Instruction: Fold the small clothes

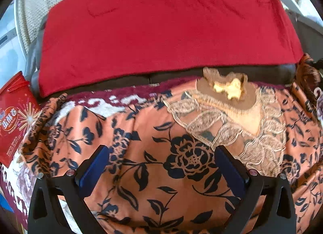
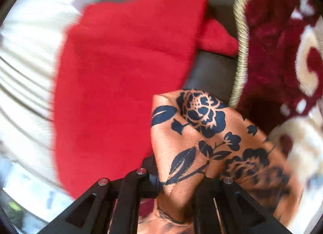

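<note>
From the left wrist camera, the left gripper (image 1: pixel 161 165) hovers with its blue-padded fingers (image 1: pixel 94 165) spread wide and nothing between them, over an orange garment (image 1: pixel 153 173) printed with dark blue flowers that lies spread across the lower part of the view. A beige lace collar panel (image 1: pixel 228 121) sits at the garment's upper right, with a blurred pale yellow piece (image 1: pixel 230 89) at its top edge; what that piece is cannot be told. Behind the garment a red blanket (image 1: pixel 161 24) covers the far side, a maroon and white patterned cover (image 1: pixel 113 98) shows between the two, and a red printed bag (image 1: pixel 14 117) stands at the left edge. From the right wrist camera, the right gripper (image 2: pixel 177 181) is clamped tight on a bunched fold of the same orange floral cloth (image 2: pixel 201 133), which rises between its black fingers (image 2: pixel 149 171). The red blanket (image 2: pixel 121 72) fills the left of this blurred view, and the maroon and white cover (image 2: pixel 282 52), edged with a pale fringe (image 2: pixel 242 38), lies to the right.
</note>
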The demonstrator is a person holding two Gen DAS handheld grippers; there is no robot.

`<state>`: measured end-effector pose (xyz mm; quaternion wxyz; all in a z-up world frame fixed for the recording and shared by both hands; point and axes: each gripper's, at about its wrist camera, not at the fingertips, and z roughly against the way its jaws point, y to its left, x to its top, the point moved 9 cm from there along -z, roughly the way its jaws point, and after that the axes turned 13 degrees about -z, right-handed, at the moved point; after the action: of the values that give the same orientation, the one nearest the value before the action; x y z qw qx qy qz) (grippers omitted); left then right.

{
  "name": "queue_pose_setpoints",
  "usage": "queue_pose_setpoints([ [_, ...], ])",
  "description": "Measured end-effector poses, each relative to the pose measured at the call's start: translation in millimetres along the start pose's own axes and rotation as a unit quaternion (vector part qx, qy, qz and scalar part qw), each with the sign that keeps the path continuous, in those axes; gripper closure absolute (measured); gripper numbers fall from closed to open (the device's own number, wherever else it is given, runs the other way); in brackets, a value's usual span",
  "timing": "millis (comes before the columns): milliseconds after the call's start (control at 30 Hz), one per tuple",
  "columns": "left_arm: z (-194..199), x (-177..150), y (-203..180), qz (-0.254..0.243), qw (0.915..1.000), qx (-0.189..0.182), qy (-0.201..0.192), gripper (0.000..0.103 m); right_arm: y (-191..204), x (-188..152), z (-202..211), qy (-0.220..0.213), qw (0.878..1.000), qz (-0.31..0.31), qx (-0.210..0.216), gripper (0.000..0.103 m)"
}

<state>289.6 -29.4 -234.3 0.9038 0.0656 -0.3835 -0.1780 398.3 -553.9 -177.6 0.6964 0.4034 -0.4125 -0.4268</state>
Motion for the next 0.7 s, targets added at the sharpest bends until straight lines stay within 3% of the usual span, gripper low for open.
queue_pose_setpoints([
  [33, 5, 2, 3, 0.006, 0.9999, 0.001, -0.009, 0.0, 21, -11, 18, 0.008, 0.999, -0.003, 0.041, 0.095],
  [133, 19, 3, 17, 0.029, 0.9993, 0.006, -0.023, 0.0, 73, -48, 59, 0.026, 0.995, 0.032, 0.093, 0.095],
  [267, 25, -4, 44, 0.066, 0.9975, 0.013, -0.019, 0.0, 143, -129, 104, 0.072, 0.984, 0.091, 0.136, 0.095],
  [400, 31, -18, 76, 0.094, 0.9947, 0.039, -0.013, 0.0, 191, -210, 106, 0.138, 0.969, 0.135, 0.154, 0.095],
  [533, 35, -34, 111, 0.123, 0.9904, 0.063, -0.009, 0.0, 201, -281, 71, 0.197, 0.959, 0.154, 0.137, 0.094],
  [633, 36, -44, 134, 0.141, 0.9871, 0.075, -0.006, 0.0, 186, -327, 16, 0.224, 0.957, 0.165, 0.086, 0.09],
  [700, 35, -50, 144, 0.15, 0.9855, 0.079, -0.004, 0.0, 168, -354, -16, 0.236, 0.954, 0.184, 0.029, 0.072],
])
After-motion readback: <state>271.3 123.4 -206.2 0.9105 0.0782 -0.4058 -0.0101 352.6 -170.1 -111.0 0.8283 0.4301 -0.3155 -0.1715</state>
